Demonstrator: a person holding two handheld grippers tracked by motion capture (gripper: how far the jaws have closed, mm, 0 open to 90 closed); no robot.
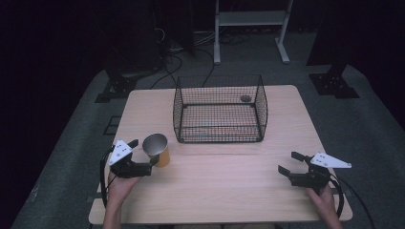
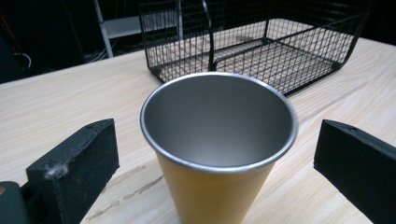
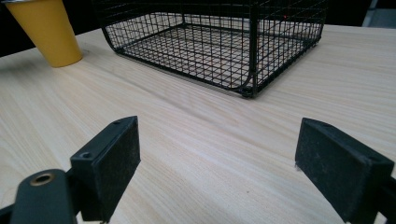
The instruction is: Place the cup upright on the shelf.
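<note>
**Orange cup lined up for the grab**

Orange cup (image 2: 218, 154) with the steel lining is standing upright on the table (image 1: 229, 186), near the front left corner of the wire basket (image 1: 219, 109) but not touching it. Left gripper (image 1: 143, 153) has its jaws spread wide, one on each side of the cup — nothing clamped yet, there's clear daylight both sides in the left gripper view. So I'd call this the pre-grasp step. Next move looks like a straight squeeze on the cup's wall, low enough below the rim that it doesn't tip or squirt out. Right gripper (image 1: 291, 163) is parked well apart over bare wood at the table's right, jaws spread too, holding nothing.
</note>
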